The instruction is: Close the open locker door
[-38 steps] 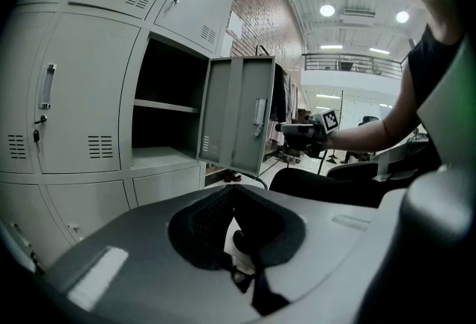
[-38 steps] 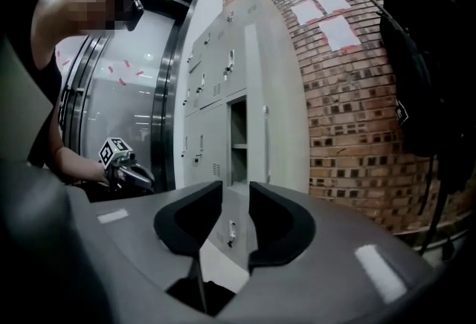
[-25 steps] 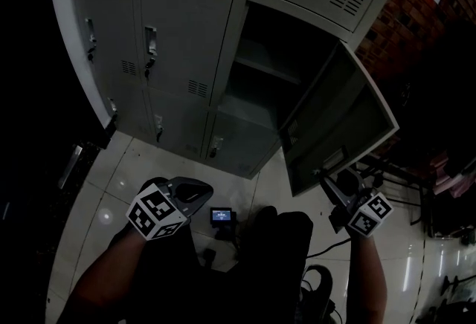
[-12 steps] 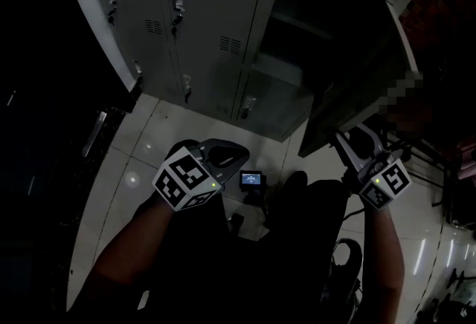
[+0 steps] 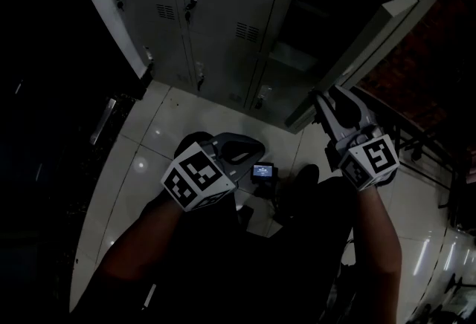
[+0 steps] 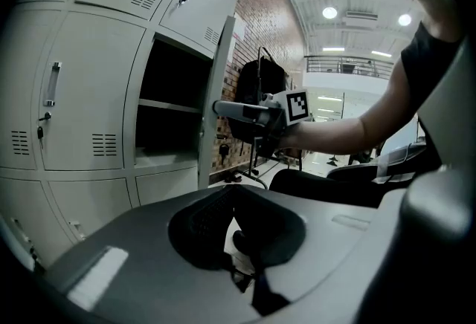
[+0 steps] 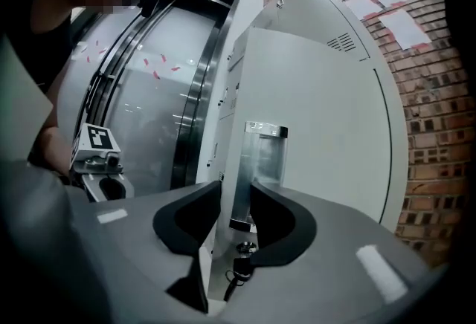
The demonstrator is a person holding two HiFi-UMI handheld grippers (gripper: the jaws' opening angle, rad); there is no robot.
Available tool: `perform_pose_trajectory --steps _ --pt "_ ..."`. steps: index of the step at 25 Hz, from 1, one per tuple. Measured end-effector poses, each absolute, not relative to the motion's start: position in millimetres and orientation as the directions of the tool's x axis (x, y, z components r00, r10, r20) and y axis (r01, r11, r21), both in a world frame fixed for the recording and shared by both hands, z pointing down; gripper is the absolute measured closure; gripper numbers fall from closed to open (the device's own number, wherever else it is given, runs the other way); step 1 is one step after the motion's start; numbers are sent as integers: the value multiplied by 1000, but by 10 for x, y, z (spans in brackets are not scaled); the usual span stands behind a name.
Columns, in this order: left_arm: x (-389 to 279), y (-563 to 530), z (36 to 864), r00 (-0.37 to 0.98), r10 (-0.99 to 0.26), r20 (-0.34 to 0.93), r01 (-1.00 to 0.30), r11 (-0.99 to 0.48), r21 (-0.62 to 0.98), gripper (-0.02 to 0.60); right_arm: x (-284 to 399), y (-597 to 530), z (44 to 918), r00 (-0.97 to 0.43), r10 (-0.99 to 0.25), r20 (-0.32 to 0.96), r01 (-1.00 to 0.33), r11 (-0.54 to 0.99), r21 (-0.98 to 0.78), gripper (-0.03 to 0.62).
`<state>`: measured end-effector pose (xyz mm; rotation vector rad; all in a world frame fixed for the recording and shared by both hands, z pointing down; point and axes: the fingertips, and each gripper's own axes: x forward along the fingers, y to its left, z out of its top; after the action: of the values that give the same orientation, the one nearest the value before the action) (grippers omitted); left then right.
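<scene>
Moved: locker door (image 5: 349,62) has swung from wide open to edge-on, at 1 o'clock.
Right gripper (image 5: 321,101): jaws narrow, pinching its free edge.
Left gripper (image 5: 255,146): jaws together, empty.
Remaining: final swing shut, I'd judge.

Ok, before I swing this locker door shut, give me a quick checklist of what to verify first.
1. Right gripper has the locker door: ok, its fingers close on the door's edge by the metal handle.
2. Left gripper out of the swing path: ok, it is shut on nothing and held low, apart from the lockers.
3. Open compartment free of anything sticking out: ok, only a shelf shows in the left gripper view.
4. Key under the handle clear of the fingers: cannot tell, it hangs right below them.
5. Door shut: not ok, it stands swung out.
</scene>
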<state>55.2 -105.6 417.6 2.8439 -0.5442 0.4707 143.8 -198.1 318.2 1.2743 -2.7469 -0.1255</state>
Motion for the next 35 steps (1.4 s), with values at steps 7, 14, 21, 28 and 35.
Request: perform_pose_trajectory --steps 7,14,21,28,35 --pt "524 -1063 4169 880 -328 345 -394 -908 140 569 1248 -2250 3152 -632 -773 46 -768 633 97 474" --pt "485 -1069 4167 877 -339 340 -404 -903 144 569 1134 -2508 3158 -629 -776 48 -774 631 51 482" --pt "452 -1074 4113 881 -347 322 -410 -900 150 569 1022 -2922 3160 -593 -802 73 -802 596 38 493" --pt "431 -1087 4092 883 -358 304 -417 -895 156 569 979 -3444 3255 -498 -858 127 -855 510 94 499" --pt "361 -1047 4097 886 -355 298 -414 -895 165 569 1025 -3717 3316 -438 -891 120 -891 448 70 518"
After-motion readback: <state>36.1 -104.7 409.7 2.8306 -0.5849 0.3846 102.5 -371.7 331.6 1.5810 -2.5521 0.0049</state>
